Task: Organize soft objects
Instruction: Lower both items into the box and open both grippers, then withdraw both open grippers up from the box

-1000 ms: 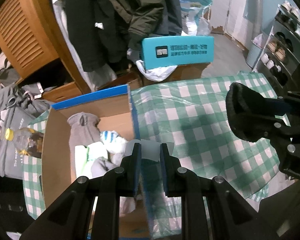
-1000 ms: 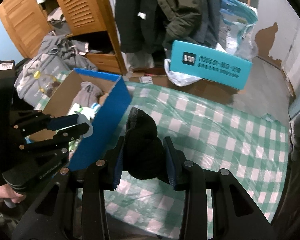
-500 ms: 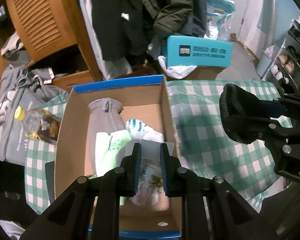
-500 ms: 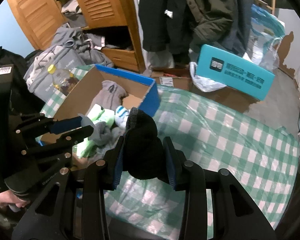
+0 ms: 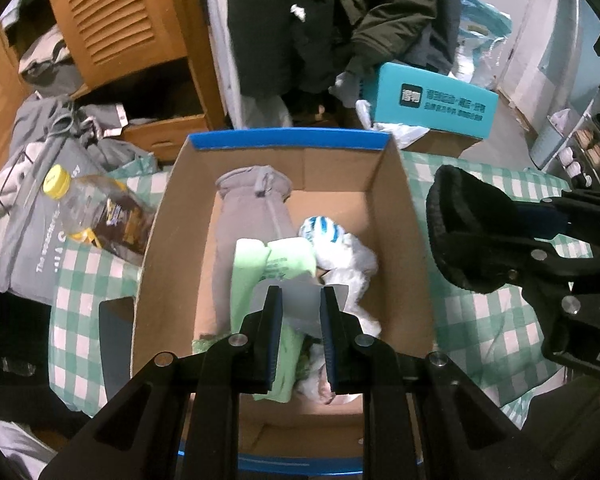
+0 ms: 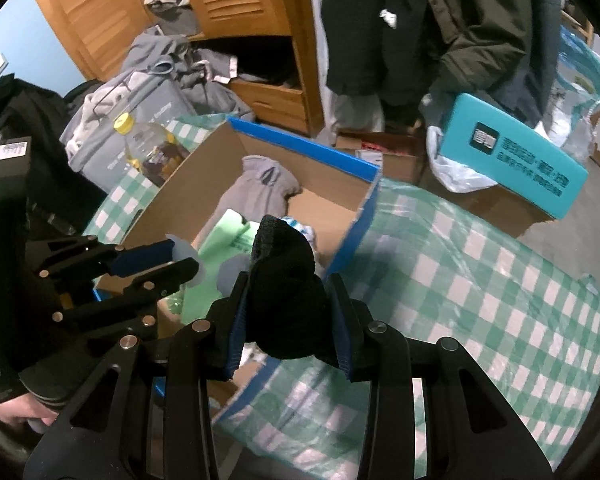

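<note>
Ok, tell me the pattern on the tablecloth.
Green-and-white checks on the tablecloth; right wrist view shows it best.

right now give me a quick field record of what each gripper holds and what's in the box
left gripper: shut on a pale grey cloth, over the box
right gripper: shut on a black knit item, by the box's right wall
box: open cardboard, blue rim
box contents: grey sock, green cloth, white and blue striped sock
beside box: bottle
surface: green checked cloth

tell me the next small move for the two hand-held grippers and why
Probably open the left hand-held gripper first: it holds a pale cloth directly over the open cardboard box, above the socks inside. The right hand-held gripper, clamped on the black knit item, looks to be at the box's rim, so it likely needs a short shift inward.
</note>
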